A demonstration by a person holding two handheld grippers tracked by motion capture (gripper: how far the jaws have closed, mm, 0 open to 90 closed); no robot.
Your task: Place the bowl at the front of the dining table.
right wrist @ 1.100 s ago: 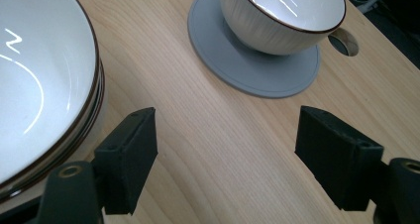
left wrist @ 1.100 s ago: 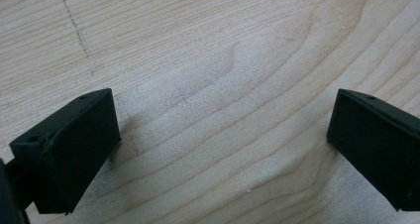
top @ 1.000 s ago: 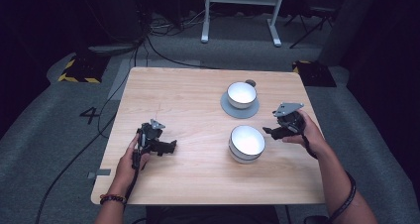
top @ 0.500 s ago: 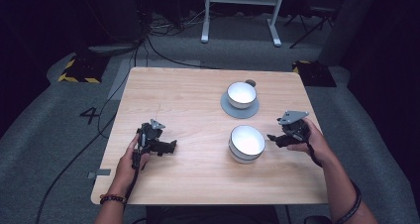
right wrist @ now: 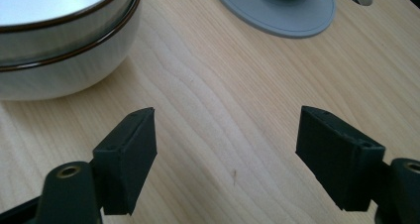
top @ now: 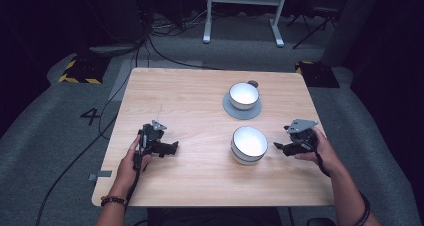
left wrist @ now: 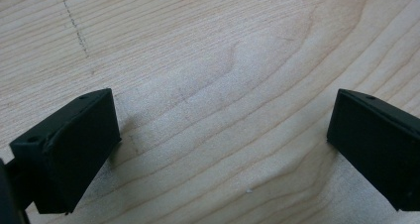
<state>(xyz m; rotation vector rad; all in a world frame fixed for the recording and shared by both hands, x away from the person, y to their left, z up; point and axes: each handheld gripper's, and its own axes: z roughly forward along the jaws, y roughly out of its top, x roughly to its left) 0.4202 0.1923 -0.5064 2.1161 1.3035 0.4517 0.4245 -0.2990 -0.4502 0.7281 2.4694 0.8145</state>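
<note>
High view: the right claw point(top: 279, 147) sits at 3 o'clock of the stacked bowls point(top: 249, 144), near but apart from them, jaws wide and empty. The left claw point(top: 172, 147) rests at 9 o'clock on the counter point(top: 200, 101), well apart from the bowls.

Left gripper view: jaws wide, bare wood between.

Right gripper view: jaws wide, empty; stacked bowls point(right wrist: 64, 40) at 10 o'clock, grey saucer point(right wrist: 282, 13) at 1 o'clock.

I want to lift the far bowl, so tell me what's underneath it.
The far bowl stands on a round grey saucer on the wooden table. The saucer's rim shows all around; its middle is covered by the bowl, so anything there cannot be seen.
</note>
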